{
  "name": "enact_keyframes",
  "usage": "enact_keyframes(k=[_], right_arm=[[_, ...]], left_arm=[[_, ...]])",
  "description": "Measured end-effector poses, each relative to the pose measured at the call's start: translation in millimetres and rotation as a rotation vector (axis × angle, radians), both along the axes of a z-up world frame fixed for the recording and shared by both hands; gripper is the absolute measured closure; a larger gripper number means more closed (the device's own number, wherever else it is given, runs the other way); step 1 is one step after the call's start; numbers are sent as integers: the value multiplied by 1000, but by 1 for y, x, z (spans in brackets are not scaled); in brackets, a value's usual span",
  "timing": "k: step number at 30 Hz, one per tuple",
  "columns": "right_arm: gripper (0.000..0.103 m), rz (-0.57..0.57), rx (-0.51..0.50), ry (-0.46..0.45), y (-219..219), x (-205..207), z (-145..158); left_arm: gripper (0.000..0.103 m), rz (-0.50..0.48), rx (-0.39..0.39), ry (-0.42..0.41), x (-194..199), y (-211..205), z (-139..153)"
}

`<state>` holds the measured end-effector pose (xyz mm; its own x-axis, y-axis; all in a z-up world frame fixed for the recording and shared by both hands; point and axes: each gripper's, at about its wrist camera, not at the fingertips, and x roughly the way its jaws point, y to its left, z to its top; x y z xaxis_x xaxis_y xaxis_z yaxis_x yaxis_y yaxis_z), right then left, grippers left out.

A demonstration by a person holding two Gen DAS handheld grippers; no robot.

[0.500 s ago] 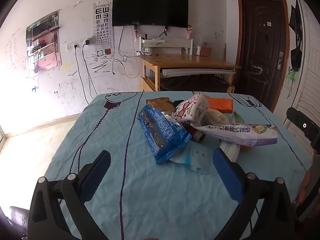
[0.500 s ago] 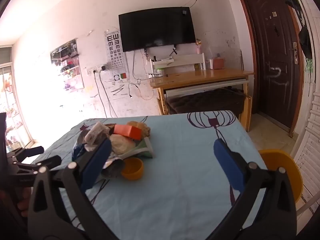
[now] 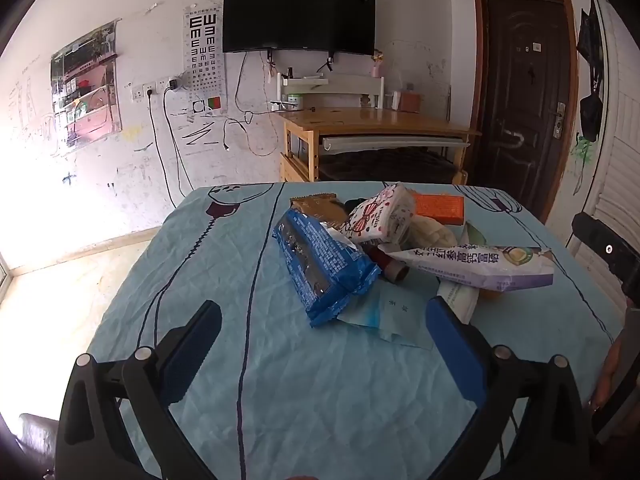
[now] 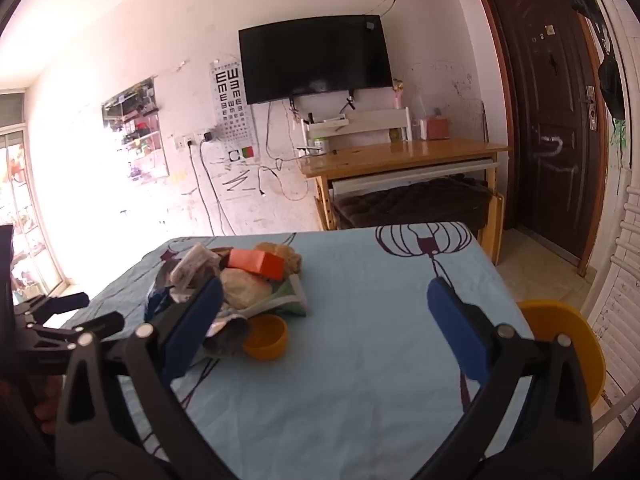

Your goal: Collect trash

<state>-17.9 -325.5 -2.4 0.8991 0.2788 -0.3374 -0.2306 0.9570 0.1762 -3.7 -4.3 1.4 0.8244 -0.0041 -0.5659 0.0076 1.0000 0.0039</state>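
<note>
A heap of trash lies on the light blue tablecloth (image 3: 320, 400): a blue snack wrapper (image 3: 320, 260), a white and purple pouch (image 3: 480, 266), a white patterned packet (image 3: 380, 212), an orange box (image 3: 438, 207), a brown wrapper (image 3: 318, 207) and a pale blue paper (image 3: 394, 312). My left gripper (image 3: 324, 328) is open and empty, just short of the heap. My right gripper (image 4: 326, 312) is open and empty over the cloth; the heap (image 4: 240, 280) and a small orange bowl (image 4: 265, 336) sit by its left finger.
A yellow bin (image 4: 568, 344) stands off the table's right edge. A wooden desk (image 3: 380, 136), a wall TV (image 3: 298, 20) and a dark door (image 3: 524, 92) lie beyond. The right gripper's body (image 3: 608, 248) shows at the right; the left gripper (image 4: 60, 320) shows at the left.
Almost nothing differs. Both grippers stay open in nearly the same places, and the trash has not moved.
</note>
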Motion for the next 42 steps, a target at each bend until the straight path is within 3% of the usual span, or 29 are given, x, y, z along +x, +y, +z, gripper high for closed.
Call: enact_keyframes(k=[17, 42], right_arm=[[4, 61, -52, -78, 11, -11, 4], [4, 64, -48, -77, 11, -13, 3]], left_arm=[[6, -8, -3, 14, 6, 1, -7], [6, -9, -1, 15, 5, -1, -9]])
